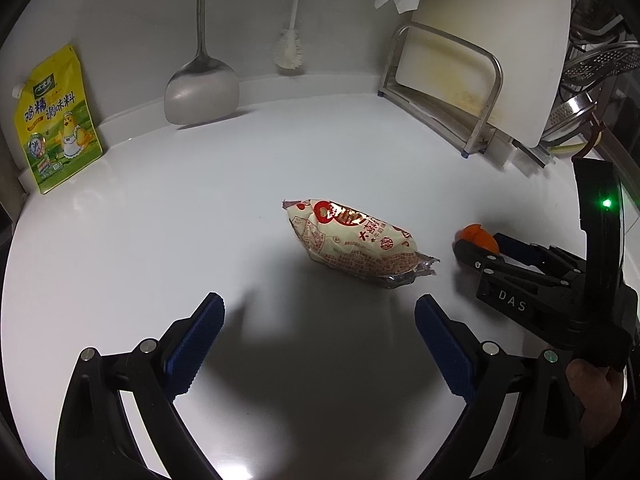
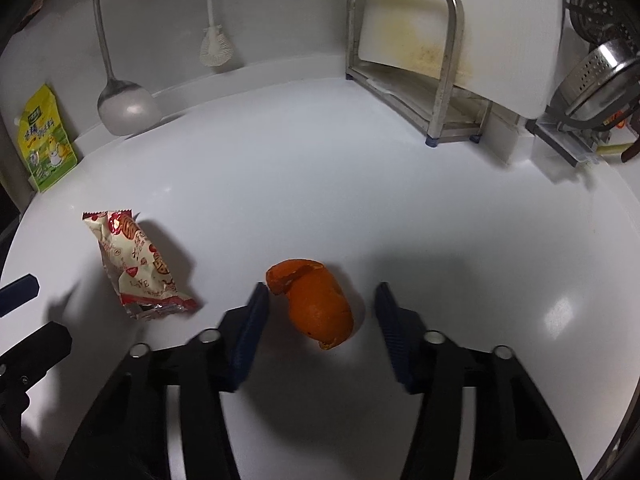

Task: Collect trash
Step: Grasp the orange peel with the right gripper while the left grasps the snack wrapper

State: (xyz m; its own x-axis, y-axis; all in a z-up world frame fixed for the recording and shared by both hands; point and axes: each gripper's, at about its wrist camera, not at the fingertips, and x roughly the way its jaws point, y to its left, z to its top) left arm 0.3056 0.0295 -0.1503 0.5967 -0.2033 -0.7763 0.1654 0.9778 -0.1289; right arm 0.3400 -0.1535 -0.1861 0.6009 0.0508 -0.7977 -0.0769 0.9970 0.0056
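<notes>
A cream and red snack wrapper (image 1: 352, 240) (image 2: 140, 264) lies on the white counter (image 1: 200, 208), just ahead of my left gripper (image 1: 320, 302), whose blue pads stand wide open with nothing between them. To its right is a curled orange peel (image 2: 320, 304) (image 1: 476, 234). My right gripper (image 2: 322, 290) (image 1: 480, 244) straddles the peel, angled down at the counter. Its left pad is close to the peel's torn edge and its right pad stands off with a visible gap, so neither pad presses on it. A hand (image 1: 592, 392) holds the right gripper's handle.
Along the back wall stand a yellow seasoning pouch (image 1: 56, 120), a steel spatula (image 1: 202, 88) and a bottle brush (image 1: 288, 52). A steel rack with a white cutting board (image 1: 444, 88) and a colander (image 1: 600, 60) fill the back right.
</notes>
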